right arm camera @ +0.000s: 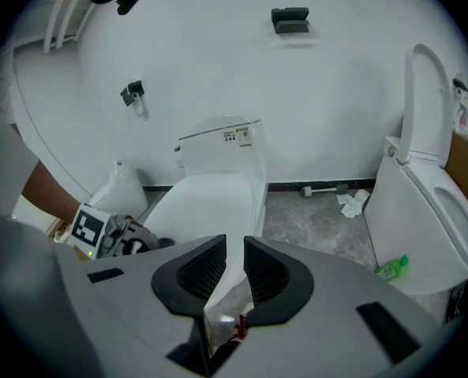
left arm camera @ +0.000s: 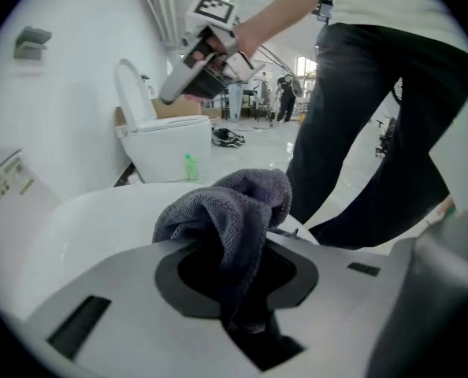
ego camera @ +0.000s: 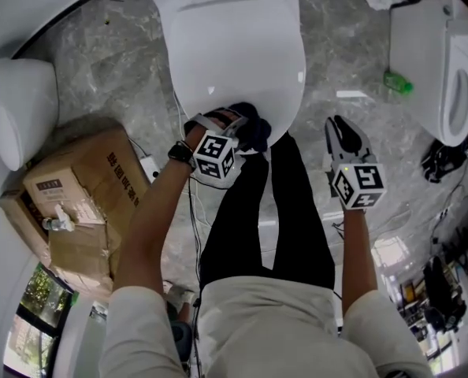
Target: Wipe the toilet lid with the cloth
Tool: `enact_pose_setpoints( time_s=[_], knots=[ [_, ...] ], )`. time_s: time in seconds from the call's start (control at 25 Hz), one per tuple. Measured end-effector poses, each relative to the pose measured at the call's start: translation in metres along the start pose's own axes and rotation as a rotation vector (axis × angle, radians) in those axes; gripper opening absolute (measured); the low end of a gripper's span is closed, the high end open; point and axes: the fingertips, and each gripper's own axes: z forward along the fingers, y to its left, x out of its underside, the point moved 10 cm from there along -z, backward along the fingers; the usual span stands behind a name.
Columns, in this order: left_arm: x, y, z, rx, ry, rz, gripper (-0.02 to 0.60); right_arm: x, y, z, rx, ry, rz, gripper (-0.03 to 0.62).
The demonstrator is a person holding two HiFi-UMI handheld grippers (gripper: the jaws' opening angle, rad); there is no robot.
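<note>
Head view: left gripper [ego camera: 235,123] is clenched on the dark cloth [ego camera: 254,132], and the wad sits at the near front edge of the closed toilet lid [ego camera: 234,46]. Can't tell from here if it's pressed down or just over it. Right gripper [ego camera: 343,132] hangs off to the right of the bowl over the floor [ego camera: 100,69], not involved. Reads as mid-wipe at the front lip. Most of the lid lies beyond the cloth, so the next move wants the wad flat on the lid and a pass up toward the hinge, with light pressure since the surface looks glossy and curved. Left gripper view: grey-purple cloth bunched between the jaws, pinched tight, white lid directly under it. Right gripper view: jaws a narrow slit apart, nothing in them, idle. Room: grey marble-look floor, plain white wall [right arm camera: 218,53], second toilet [ego camera: 443,61] to the right with its seat up, green bottle [ego camera: 399,83] at its base, crumpled paper [right arm camera: 351,203] near the wall, taped cardboard box [ego camera: 76,195] to the left.
</note>
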Motion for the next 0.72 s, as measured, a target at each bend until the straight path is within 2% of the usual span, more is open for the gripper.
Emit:
enact_pose_setpoints(
  time_s=[0.24, 0.44, 0.56, 0.72],
  knots=[
    [0.031, 0.102, -0.037, -0.188, -0.011, -0.172, 0.087, -0.001, -0.006, 0.006, -0.009, 0.003, -0.014, 0.084],
    [0.072, 0.182, -0.077, -0.409, -0.019, -0.440, 0.087, 0.000, -0.002, 0.011, -0.024, 0.013, 0.009, 0.084],
    [0.095, 0.203, -0.106, -0.519, -0.049, -0.584, 0.088, -0.002, 0.001, 0.015, -0.038, 0.014, 0.005, 0.084],
    [0.122, 0.186, -0.129, -0.631, -0.135, -0.733, 0.087, -0.005, 0.007, 0.017, -0.061, 0.009, -0.015, 0.084]
  ],
)
